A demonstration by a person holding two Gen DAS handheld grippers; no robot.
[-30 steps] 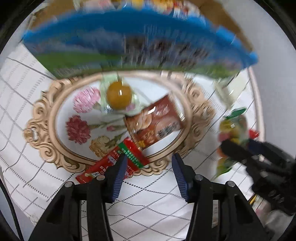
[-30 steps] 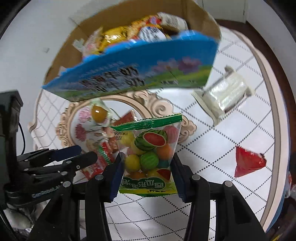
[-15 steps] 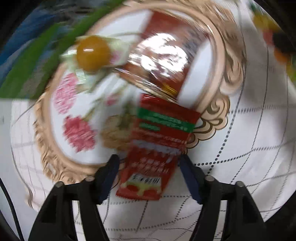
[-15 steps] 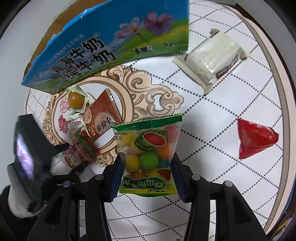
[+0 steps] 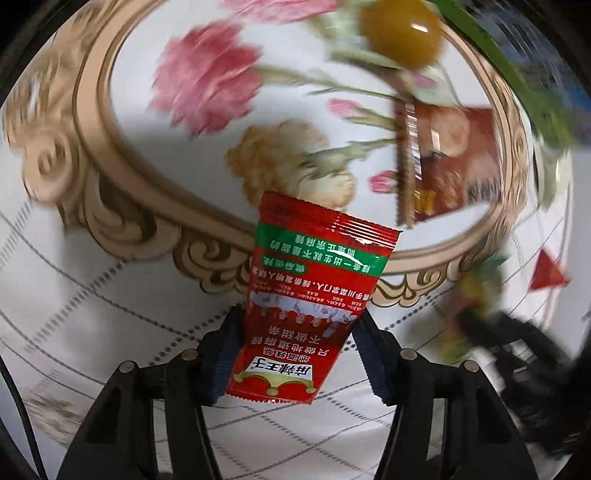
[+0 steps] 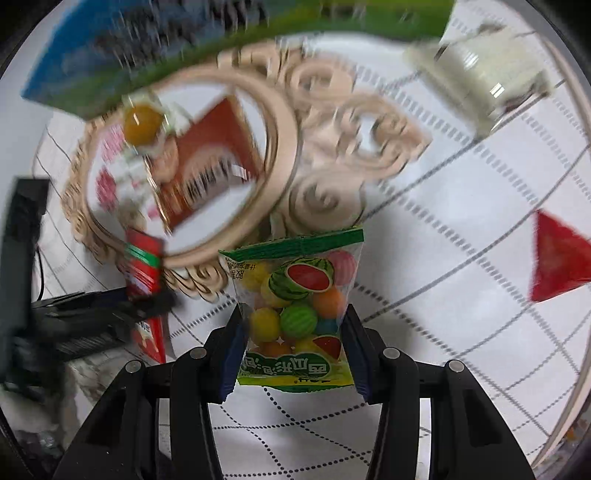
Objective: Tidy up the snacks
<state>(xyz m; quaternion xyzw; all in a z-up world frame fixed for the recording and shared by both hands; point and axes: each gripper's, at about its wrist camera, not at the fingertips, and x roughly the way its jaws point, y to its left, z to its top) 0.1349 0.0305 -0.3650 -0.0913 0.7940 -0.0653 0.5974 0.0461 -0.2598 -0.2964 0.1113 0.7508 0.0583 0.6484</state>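
Two snack packets are held at once, one in each tool. The left tool point(image 5: 295, 354) has a red sachet point(image 5: 314, 295) with a green band between its blue pads, and its jaws are closing on it; the sachet's far end reaches toward 12 o'clock over the scrolled gold rim of an oval tray point(image 5: 110, 177) painted with pink flowers. The right tool point(image 6: 291, 350) is clenched on a clear bag of fruit-shaped gum balls point(image 6: 295, 306) with a green top seal, which stands up between the pads just short of the tray's rim point(image 6: 280, 147) in that view. On the tray lie a round orange sweet in a clear wrapper point(image 5: 400, 35), at about 1 o'clock in the left view, and a brown-red packet point(image 5: 447, 162) at about 2 o'clock. Beyond the tray, at 11 to 12 o'clock in the right view, stands a blue and green carton point(image 6: 110, 62), much blurred. On the white table point(image 6: 461, 302) with its dotted diamond pattern lie a pale white packet point(image 6: 487, 77) at 1 o'clock and a red triangular packet point(image 6: 554, 258) at 3 o'clock, well apart from both tools. The left tool and its sachet show at 9 o'clock in the right view.
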